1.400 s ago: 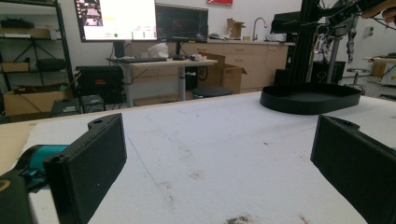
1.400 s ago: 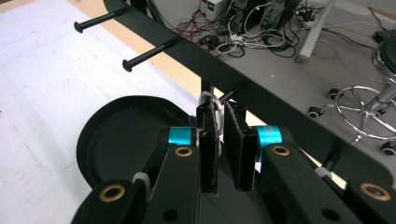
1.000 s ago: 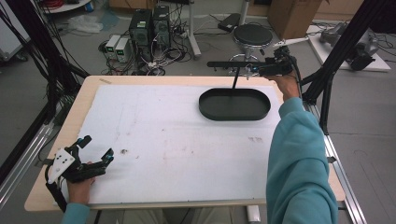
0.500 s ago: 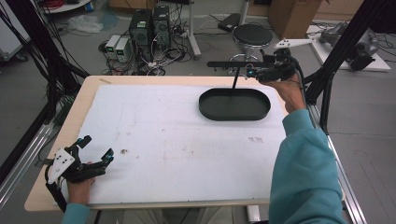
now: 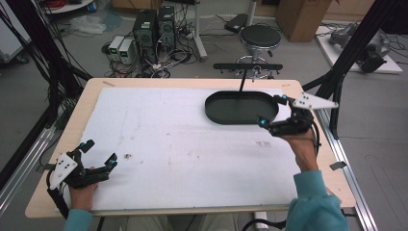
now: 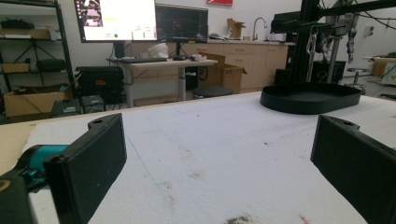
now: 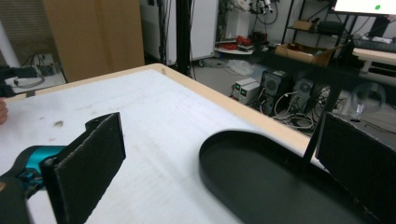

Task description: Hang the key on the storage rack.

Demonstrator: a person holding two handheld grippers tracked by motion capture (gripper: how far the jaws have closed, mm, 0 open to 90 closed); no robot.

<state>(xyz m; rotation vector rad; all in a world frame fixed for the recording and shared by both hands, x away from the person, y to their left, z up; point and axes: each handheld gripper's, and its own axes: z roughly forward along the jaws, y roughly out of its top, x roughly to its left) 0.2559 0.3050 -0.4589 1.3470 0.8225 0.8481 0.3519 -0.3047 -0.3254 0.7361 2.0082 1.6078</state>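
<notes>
at the far right of the table (image 5: 144, 192), the black oval tray (image 5: 240, 107) lies with its long axis running left to right across the white mat (image 5: 183, 144), empty as far as i can see. the right gripper (image 5: 273, 111) sits just beside the tray's right end, its jaws spread wide with nothing between them, having just been opening; from its own camera the tray (image 7: 261, 182) lies ahead, between the jaw lines. the left gripper (image 5: 100, 155) rests well apart at the near left corner, jaws also spread and empty. the right hand is plainly the nearer one, so any grab of the rim looks like its job.
</notes>
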